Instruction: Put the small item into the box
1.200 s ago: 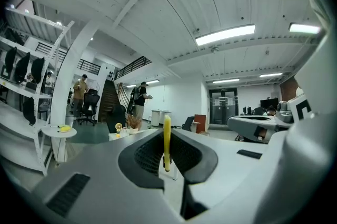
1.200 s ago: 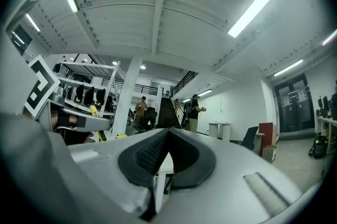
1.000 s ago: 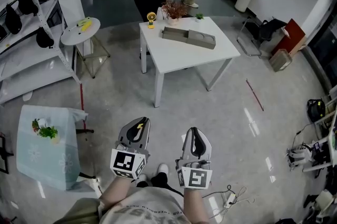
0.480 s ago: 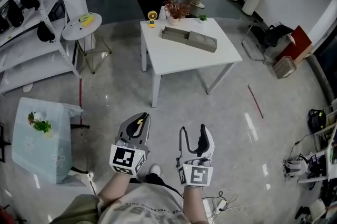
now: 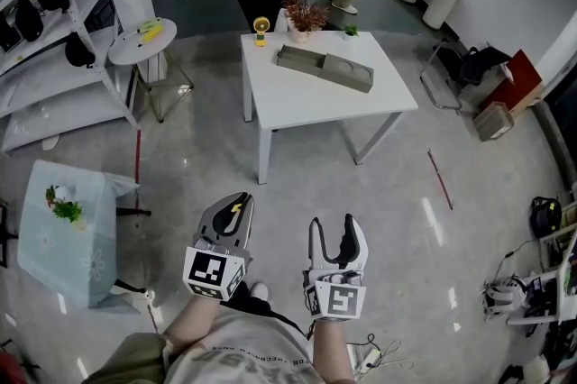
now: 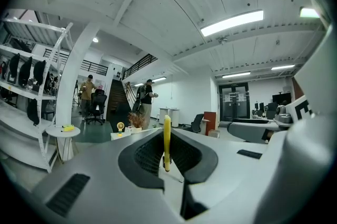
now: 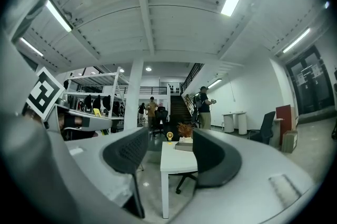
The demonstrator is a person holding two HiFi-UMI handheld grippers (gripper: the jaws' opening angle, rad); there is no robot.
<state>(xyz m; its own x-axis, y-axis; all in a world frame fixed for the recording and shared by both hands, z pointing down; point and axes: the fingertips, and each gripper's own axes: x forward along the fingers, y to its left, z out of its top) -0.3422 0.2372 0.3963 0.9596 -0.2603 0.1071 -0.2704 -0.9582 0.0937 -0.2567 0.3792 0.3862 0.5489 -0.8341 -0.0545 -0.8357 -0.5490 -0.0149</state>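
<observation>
Left gripper is clenching the small yellow item edge-up between its pads, the grey box is lying crosswise on the white table straight ahead and well apart, and the right gripper, jaws just opening, is carrying nothing
</observation>
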